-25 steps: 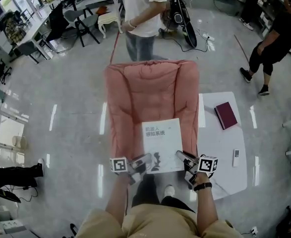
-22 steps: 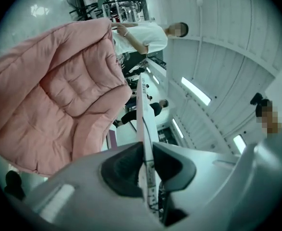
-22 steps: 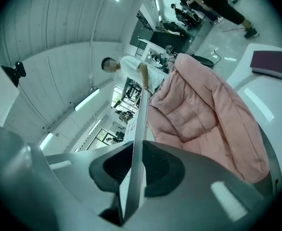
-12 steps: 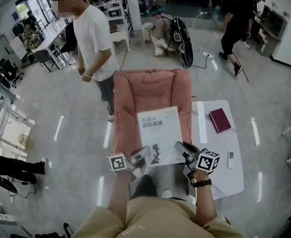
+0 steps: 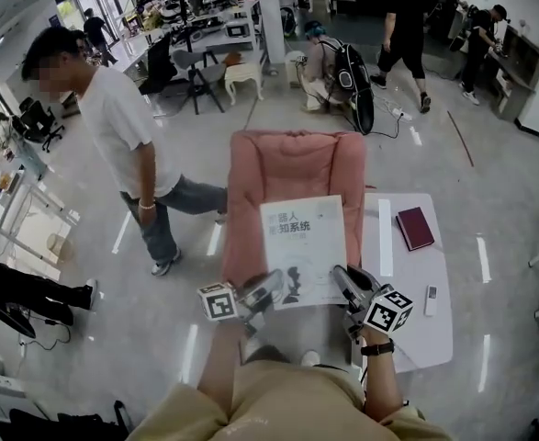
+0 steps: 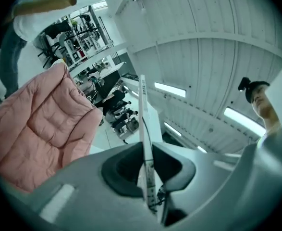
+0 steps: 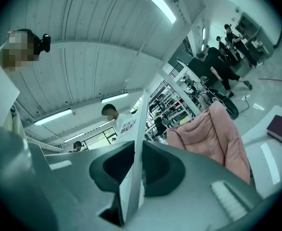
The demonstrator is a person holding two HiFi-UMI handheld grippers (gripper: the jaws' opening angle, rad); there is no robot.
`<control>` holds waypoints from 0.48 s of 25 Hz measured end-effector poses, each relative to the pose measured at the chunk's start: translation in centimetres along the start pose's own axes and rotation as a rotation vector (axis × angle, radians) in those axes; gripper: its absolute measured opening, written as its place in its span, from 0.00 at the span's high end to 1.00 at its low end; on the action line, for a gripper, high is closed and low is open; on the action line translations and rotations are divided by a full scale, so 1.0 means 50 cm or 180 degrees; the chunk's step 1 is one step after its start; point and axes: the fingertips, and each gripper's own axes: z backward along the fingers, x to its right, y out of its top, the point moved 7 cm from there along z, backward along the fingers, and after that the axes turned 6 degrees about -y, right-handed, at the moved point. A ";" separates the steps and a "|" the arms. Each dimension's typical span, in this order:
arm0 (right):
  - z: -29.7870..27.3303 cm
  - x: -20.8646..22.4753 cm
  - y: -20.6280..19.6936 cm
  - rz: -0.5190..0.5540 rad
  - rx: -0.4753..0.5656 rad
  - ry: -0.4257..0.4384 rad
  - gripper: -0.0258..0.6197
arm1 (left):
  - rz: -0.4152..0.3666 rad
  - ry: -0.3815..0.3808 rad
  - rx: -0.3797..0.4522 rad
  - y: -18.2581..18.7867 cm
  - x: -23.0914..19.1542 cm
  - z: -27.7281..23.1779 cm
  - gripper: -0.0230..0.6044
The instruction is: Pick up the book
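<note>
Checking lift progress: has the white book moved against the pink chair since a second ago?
Yes. The white book has risen toward the camera, now overlapping more of the pink chair than before.

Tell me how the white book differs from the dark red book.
The white book is larger and pale; the dark red book is smaller and maroon. The white book is held at its near edge by the left gripper and right gripper; the dark red book lies untouched on the white table. Both are closed.
</note>
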 end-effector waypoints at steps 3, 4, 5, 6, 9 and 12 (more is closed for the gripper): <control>0.007 -0.005 -0.003 0.0152 0.0070 -0.0045 0.87 | -0.0162 0.0023 0.0018 -0.004 0.011 -0.001 0.89; 0.007 -0.008 -0.003 0.0206 0.0086 -0.0063 0.87 | -0.0228 0.0048 0.0015 -0.002 0.013 -0.001 0.89; 0.007 -0.013 -0.003 0.0276 0.0100 -0.0097 0.87 | -0.0310 0.0079 0.0004 0.001 0.018 -0.001 0.89; 0.006 -0.019 -0.004 0.0356 0.0115 -0.0145 0.87 | -0.0404 0.0115 -0.0013 0.005 0.024 -0.001 0.89; -0.003 -0.033 -0.011 0.0544 0.0187 -0.0283 0.87 | -0.0690 0.0223 -0.0035 0.017 0.039 -0.001 0.89; -0.015 -0.042 -0.020 0.0623 0.0267 -0.0354 0.87 | -0.0859 0.0258 -0.0030 0.027 0.040 0.007 0.89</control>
